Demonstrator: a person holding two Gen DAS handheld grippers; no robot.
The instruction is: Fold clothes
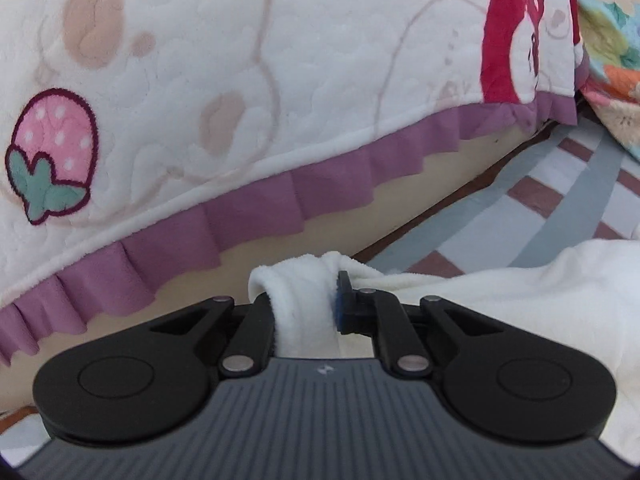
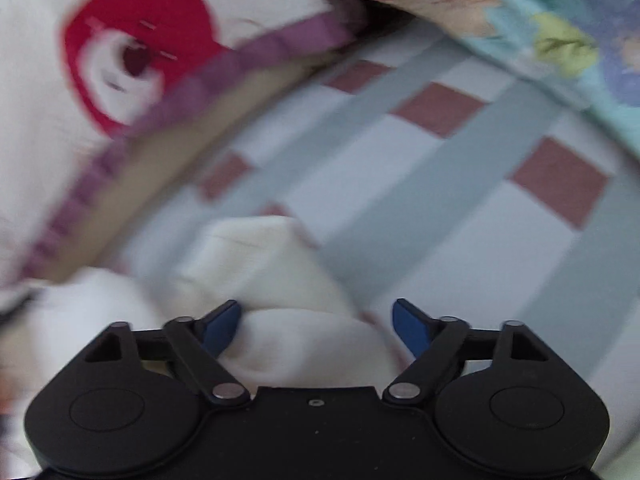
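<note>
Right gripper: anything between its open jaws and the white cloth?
Nothing visible. The right gripper is open with the white cloth already bunched between its pads, on the checked sheet.

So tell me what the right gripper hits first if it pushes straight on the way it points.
Most likely the white fleece garment: the open right gripper already has that fabric bunched between its spread jaws. Beyond it lies the checked sheet; blur leaves depth uncertain.
</note>
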